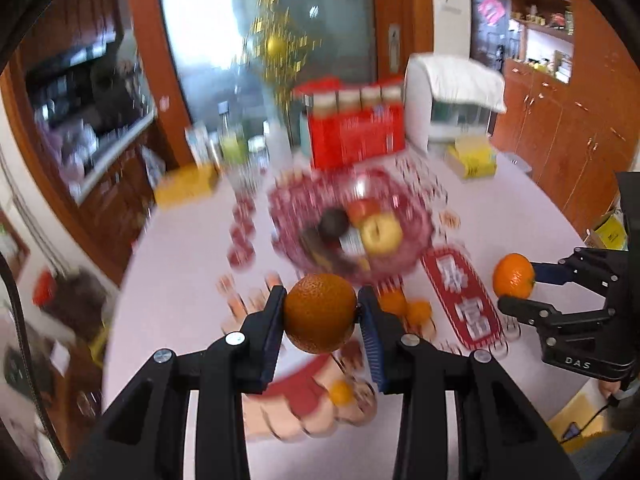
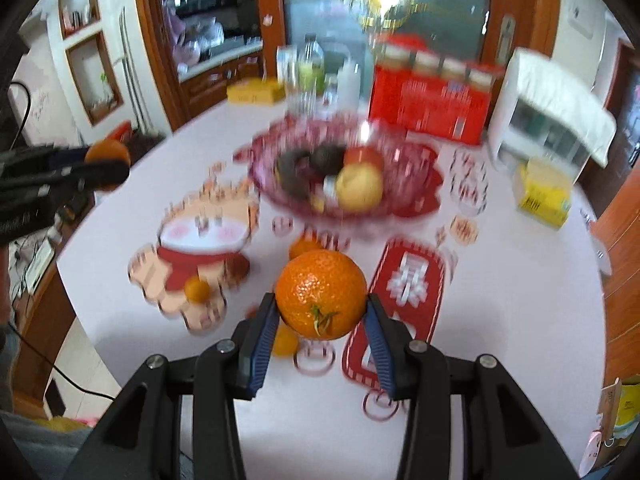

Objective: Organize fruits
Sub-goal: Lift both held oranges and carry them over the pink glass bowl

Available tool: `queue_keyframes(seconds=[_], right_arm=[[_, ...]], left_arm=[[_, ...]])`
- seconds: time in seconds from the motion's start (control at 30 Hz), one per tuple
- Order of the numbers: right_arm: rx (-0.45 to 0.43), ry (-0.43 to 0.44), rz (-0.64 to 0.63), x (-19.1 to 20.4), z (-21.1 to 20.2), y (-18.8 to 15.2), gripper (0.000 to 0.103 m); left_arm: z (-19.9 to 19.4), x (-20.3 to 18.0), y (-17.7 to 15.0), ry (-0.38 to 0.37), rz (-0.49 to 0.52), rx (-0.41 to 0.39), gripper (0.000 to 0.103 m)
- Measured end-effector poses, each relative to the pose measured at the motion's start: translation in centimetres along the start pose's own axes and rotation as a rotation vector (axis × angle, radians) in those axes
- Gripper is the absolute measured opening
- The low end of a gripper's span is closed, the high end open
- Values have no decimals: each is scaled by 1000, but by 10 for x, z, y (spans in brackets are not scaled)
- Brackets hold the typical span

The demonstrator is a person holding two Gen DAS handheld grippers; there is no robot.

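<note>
My left gripper (image 1: 320,312) is shut on an orange (image 1: 320,312), held above the table. My right gripper (image 2: 321,307) is shut on another orange (image 2: 321,300), also lifted; it shows at the right of the left wrist view as right gripper (image 1: 516,286) with that orange (image 1: 513,275). A pink glass fruit bowl (image 2: 400,192) ahead of both holds a yellow apple (image 2: 359,187), a red fruit (image 2: 362,156) and dark fruits (image 2: 320,158). Small oranges lie on the table: one (image 2: 197,289) on the cartoon mat, others (image 2: 305,247) (image 2: 285,342) near my right fingers.
The white round table (image 2: 520,300) carries a red patterned mat (image 2: 404,288), a cartoon mat (image 2: 200,248), a red gift box (image 2: 432,100), bottles (image 2: 311,64), yellow boxes (image 2: 542,194) and a white appliance (image 2: 548,120). Wooden cabinets surround it.
</note>
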State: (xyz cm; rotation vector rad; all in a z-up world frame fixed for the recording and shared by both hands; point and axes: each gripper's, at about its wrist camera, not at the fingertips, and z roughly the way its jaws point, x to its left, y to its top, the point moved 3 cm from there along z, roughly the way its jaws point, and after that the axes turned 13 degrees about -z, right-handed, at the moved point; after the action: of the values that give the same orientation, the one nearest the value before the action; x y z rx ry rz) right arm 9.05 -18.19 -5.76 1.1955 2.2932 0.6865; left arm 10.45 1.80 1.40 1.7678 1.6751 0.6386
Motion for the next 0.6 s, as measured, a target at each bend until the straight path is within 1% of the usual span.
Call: queue_keyframes(seconds=[0.03, 0.17, 0.23, 0.33, 0.4, 0.47, 0.53, 0.6], right_arm=[[-17, -13, 4, -1, -8, 11, 44], [-88, -69, 26, -9, -38, 56, 44], [-121, -95, 37, -13, -49, 76, 44], [-170, -171, 41, -19, -63, 109, 44], [-190, -203, 46, -22, -66, 124, 44], [-209, -236, 61, -27, -63, 139, 44], [-202, -258, 90, -34, -54, 146, 44], [-173, -257, 135, -43, -34, 152, 44]], left_arm=[[-7, 3, 16, -1, 24, -24, 35], [-22, 7, 59, -10, 93, -83, 35], [-23, 7, 76, -19, 119, -100, 35], [-18, 5, 101, -31, 157, -124, 35], [-13, 3, 111, -52, 166, -131, 35], [-1, 0, 119, -81, 171, -128, 35], [15, -3, 122, -107, 169, -115, 35], [41, -4, 123, -140, 154, -75, 35]])
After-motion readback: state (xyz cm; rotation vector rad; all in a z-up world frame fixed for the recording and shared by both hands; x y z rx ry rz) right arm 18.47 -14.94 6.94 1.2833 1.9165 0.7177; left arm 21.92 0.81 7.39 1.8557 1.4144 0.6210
